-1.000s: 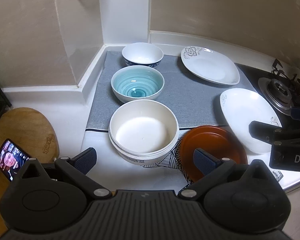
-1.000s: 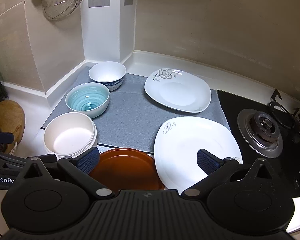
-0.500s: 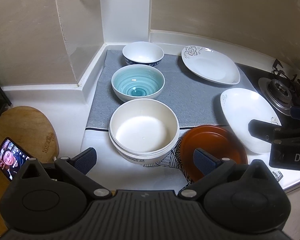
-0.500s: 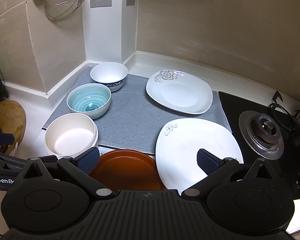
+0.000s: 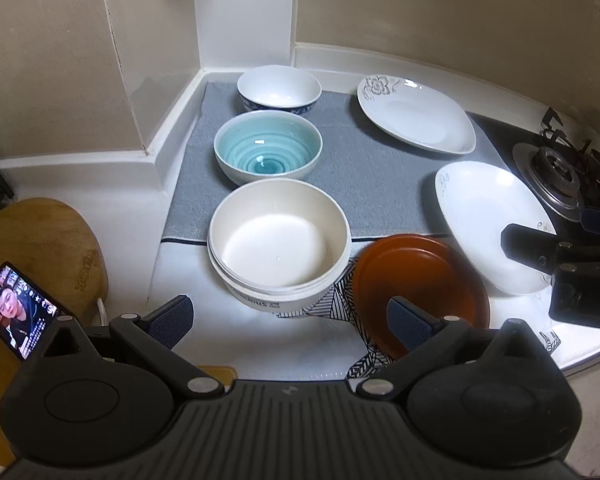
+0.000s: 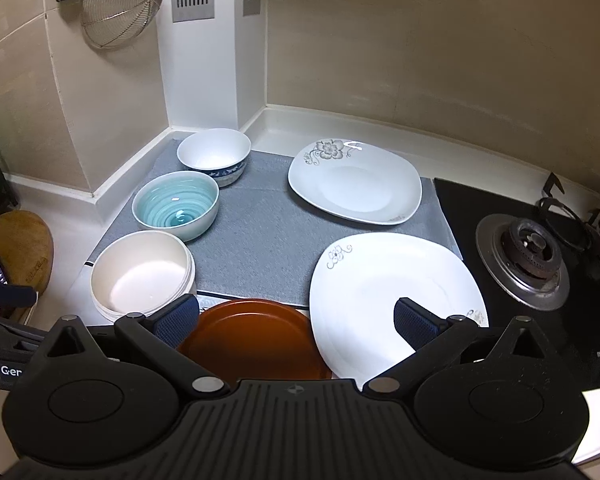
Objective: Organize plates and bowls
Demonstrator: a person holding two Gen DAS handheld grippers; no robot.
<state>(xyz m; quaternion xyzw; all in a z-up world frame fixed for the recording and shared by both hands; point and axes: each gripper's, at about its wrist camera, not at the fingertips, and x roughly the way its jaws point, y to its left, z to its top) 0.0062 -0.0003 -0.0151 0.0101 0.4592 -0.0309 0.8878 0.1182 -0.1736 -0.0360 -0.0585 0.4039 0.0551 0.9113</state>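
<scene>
Two matching black hand-held grippers

The left gripper (image 5: 289,319) and right gripper (image 6: 297,319) each have a ribbed black body, two round black housings, silver pivot screws, and angled arms ending in dark blue, finely textured pads (image 5: 171,316). White lettering, partly visible, marks each gripper's side.

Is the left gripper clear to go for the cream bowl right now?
Probably yes. The left gripper is open and empty, and the cream bowl sits straight ahead, nothing between them. The brown plate lies close on its right, so little room that side.
</scene>
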